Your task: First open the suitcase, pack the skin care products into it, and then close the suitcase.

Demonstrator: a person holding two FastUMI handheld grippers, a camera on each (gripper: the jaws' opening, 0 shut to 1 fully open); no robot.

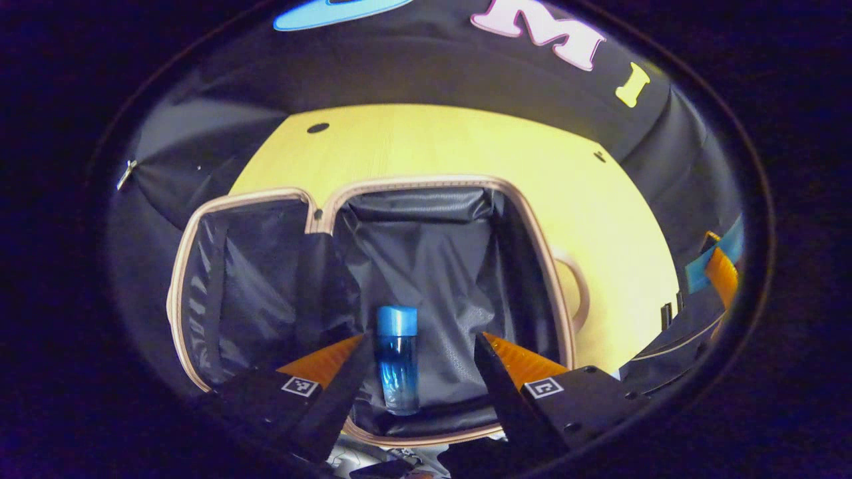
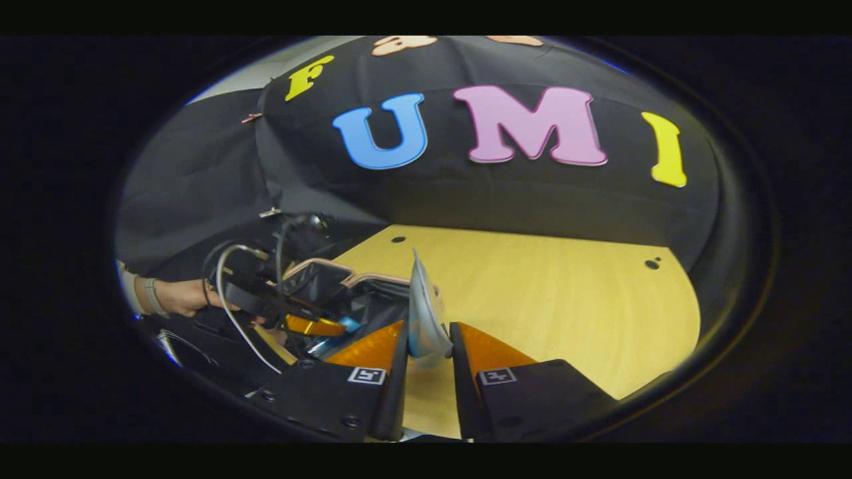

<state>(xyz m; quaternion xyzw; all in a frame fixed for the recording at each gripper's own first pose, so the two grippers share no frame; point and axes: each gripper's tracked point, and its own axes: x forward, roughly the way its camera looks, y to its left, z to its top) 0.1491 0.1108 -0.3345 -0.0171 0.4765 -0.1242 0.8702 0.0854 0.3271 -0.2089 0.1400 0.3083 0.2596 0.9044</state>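
Blue-capped bottle [image 1: 397,359] lies in the dark-lined suitcase [image 1: 426,266], lid side open at 9 o'clock, on the light wood desk [image 1: 466,146]. Left gripper view: left tongs [image 1: 421,362] spread wide, bottle between the fingers but apart from both; appears released.

Right gripper view: right tongs [image 2: 430,346] closed on a pale tube-like pack [image 2: 423,313], held upright over the desk, suitcase at 9 o'clock beside a hand [image 2: 180,297] w/ the other tongs.

Judgement: packing step, mid-way. Next: left backs out; right carries the pack over the rim & lets go. Lid closing pending.
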